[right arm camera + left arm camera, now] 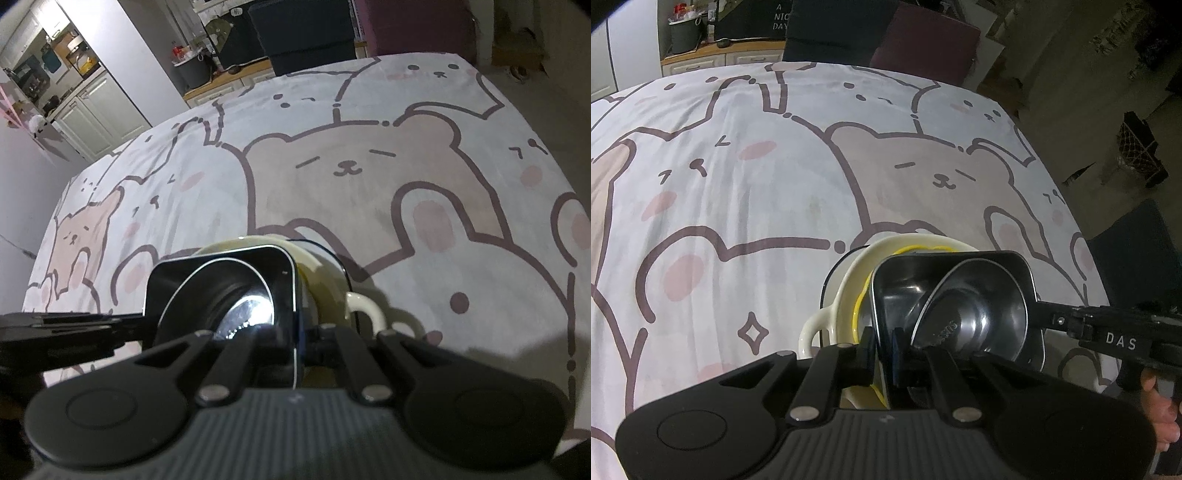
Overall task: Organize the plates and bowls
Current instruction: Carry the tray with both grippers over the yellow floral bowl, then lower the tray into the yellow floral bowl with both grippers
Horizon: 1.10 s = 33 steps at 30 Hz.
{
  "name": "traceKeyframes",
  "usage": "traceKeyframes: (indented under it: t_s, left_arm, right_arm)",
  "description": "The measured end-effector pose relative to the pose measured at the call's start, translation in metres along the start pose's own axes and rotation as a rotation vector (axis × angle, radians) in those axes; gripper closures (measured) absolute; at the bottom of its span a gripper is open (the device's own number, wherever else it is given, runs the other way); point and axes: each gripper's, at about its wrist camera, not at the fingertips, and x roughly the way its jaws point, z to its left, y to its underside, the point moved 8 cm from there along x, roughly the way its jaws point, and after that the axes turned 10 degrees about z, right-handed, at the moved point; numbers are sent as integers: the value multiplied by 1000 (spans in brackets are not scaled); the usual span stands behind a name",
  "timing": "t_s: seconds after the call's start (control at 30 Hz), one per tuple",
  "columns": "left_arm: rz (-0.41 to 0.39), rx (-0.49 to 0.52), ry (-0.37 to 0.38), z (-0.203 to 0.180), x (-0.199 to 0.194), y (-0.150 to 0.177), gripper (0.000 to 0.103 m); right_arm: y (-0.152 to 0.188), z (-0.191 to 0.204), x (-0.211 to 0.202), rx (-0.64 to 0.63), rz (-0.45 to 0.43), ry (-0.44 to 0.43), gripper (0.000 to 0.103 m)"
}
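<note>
A: Checking big to small: bear-print cloth [746,177] on the counter, cream handled dish [846,280] just ahead of both tongs.

B: Square steel tray [897,291] inside it, round steel bowl [975,306] inside that. Left tongs [886,354] pinched on tray's rim; right tongs [299,339] clamped on its opposite rim.

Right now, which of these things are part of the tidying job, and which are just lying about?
Part of the job:
- square metal dish, held by both grippers
- round steel bowl inside it
- cream handled bowl underneath
- left gripper
- right gripper

Just lying about:
- bear-print tablecloth
- dark bin
</note>
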Motion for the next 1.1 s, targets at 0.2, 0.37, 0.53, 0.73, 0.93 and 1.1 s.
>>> traceKeyframes:
  t_s: [0.2,0.37,0.53,0.73,0.93,1.1]
  left_arm:
    - [-2,-3,9,2,1,-1,94]
    - [-12,-5,9,2,0,-4,95]
    - [-16,-8,10,3,2,-6,95]
    - [-2,3,28,4,1,-2,95]
    - [17,25,44,4,-1,10,95]
    - [34,28,70,4,-3,17,95]
  right_arm:
    - [-1,-1,4,5,8,7,98]
    - [-3,-2,5,16,13,5,98]
    - [-5,-4,8,28,19,-1,99]
    - [-2,-3,8,29,32,-5,95]
    - [8,-4,4,29,49,-28,92]
    - [18,-3,6,18,71,-29,92]
